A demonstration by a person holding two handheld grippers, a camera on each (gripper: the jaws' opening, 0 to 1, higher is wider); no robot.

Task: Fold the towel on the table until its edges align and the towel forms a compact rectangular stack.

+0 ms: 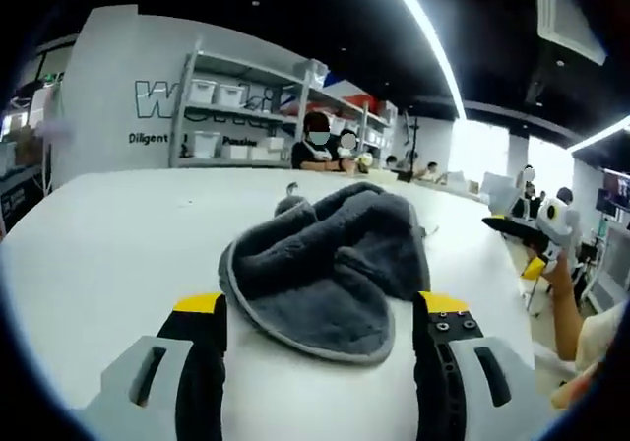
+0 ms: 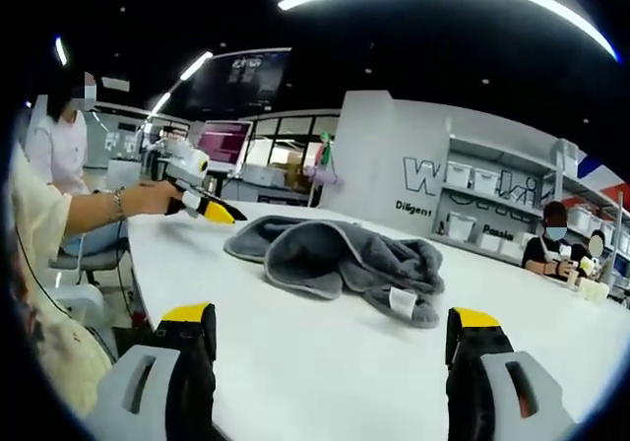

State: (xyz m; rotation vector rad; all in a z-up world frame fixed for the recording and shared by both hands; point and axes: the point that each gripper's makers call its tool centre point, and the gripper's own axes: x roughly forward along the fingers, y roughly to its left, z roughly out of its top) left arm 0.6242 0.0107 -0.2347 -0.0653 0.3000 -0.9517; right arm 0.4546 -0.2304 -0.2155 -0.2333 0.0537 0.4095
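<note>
In my left gripper view, I see a white wall with dark lettering at the far left, then grey shelving [image 1: 246,106] loaded with white bins, and people seated behind the far edge of the white table [image 1: 108,234]. My left gripper [image 1: 320,318] rises from the bottom with its yellow-tipped jaws spread wide, nothing between them but bare tabletop and the near hem of the towel [image 1: 330,264]. The towel is dark grey with a lighter bound edge, lying crumpled in a loose heap near the middle of the table, just ahead of the jaws; I cannot tell whether the tips touch it. At the far right, a hand holds the other gripper [image 1: 536,226] off the table's edge.

In my right gripper view, a person in a pale shirt sits at the left, the hand [image 2: 148,198] holding the left gripper near the table's corner, its yellow tip pointing toward the towel. The towel sits mid-table, bunched, a small white label [image 2: 402,301] showing at its right end. My right gripper [image 2: 330,338] stands well short of it, jaws spread apart and empty. The shelving and seated people are at the far right.
</note>
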